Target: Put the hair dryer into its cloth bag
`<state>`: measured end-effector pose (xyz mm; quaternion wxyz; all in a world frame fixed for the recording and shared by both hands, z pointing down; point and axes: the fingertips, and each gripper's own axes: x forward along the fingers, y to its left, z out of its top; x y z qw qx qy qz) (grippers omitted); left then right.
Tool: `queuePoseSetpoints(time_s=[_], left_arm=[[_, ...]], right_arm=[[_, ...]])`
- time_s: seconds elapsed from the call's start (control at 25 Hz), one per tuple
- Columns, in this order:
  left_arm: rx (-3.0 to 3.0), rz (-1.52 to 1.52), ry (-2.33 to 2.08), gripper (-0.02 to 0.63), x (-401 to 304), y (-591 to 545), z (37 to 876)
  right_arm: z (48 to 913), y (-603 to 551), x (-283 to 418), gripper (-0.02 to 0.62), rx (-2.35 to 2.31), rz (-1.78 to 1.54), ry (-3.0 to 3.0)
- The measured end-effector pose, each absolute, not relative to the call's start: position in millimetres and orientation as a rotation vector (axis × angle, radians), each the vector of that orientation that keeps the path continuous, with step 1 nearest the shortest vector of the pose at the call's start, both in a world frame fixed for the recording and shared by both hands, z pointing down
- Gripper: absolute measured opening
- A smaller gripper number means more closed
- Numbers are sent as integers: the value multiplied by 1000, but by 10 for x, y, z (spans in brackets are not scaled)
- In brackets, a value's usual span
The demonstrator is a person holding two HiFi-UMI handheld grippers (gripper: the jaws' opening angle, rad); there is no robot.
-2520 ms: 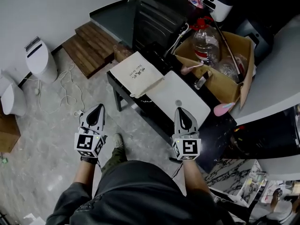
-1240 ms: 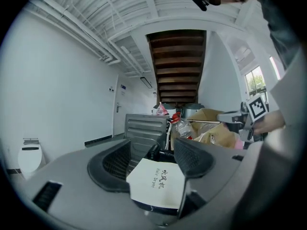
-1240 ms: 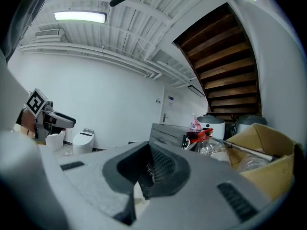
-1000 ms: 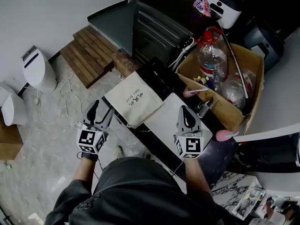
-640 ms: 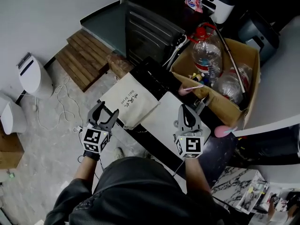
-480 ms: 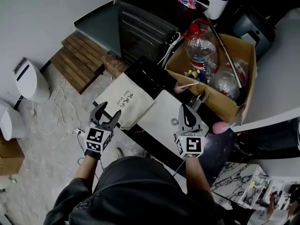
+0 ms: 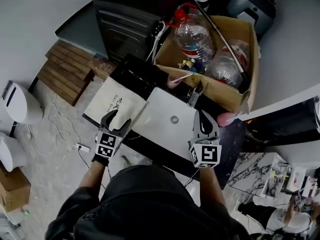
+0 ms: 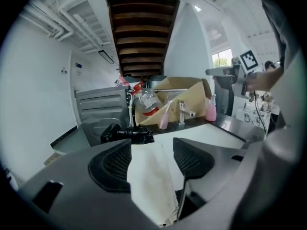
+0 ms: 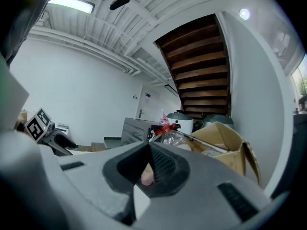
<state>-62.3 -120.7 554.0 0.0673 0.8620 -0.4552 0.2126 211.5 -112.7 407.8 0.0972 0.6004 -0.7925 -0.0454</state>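
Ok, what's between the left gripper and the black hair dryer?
The cream cloth bag: the left gripper view shows it running from the open jaws of the left gripper toward the black hair dryer.

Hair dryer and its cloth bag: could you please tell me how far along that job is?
Nothing looks done yet: the cloth bag lies flat, and the black hair dryer sits outside it, just beyond. In hand: the left hand-held gripper has its jaws apart around the bag's near edge, not pinching it. The right hand-held gripper is shut and empty. Left: grip and open the bag, then load the dryer.
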Motion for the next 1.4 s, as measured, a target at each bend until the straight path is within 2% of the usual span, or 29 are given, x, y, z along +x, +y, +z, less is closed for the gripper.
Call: queuePoseSetpoints(time_s=[0.6,0.68,0.72,0.8,0.88,1.12,1.4], left_arm=[[2517,1147,-1183,275,-276,-1356,6695],[2492,1169,-1207,228,-302,-1386,6749],[2480,1181,-1225,193,-320,-1403,6768],[2458,1196,-1260,82,-357,-1429,6785],[2442,1197,-1280,34,-386,-1449,6787],[2408,1086,-1324,25,-453,-1502,6645],[2212,549,-1396,25,-676,-1587,6242]], right_arm=[[4307,-825,3082,2,1952,-33,-2136],[4318,-836,3123,2,1957,-29,-2132],[4326,-844,3140,2,1958,-28,-2131],[4337,-859,3163,2,1956,-28,-2130],[4344,-873,3173,2,1954,-25,-2132],[4364,-915,3149,2,1937,-22,-2155],[4330,-1047,2898,2,1881,-42,-2236]])
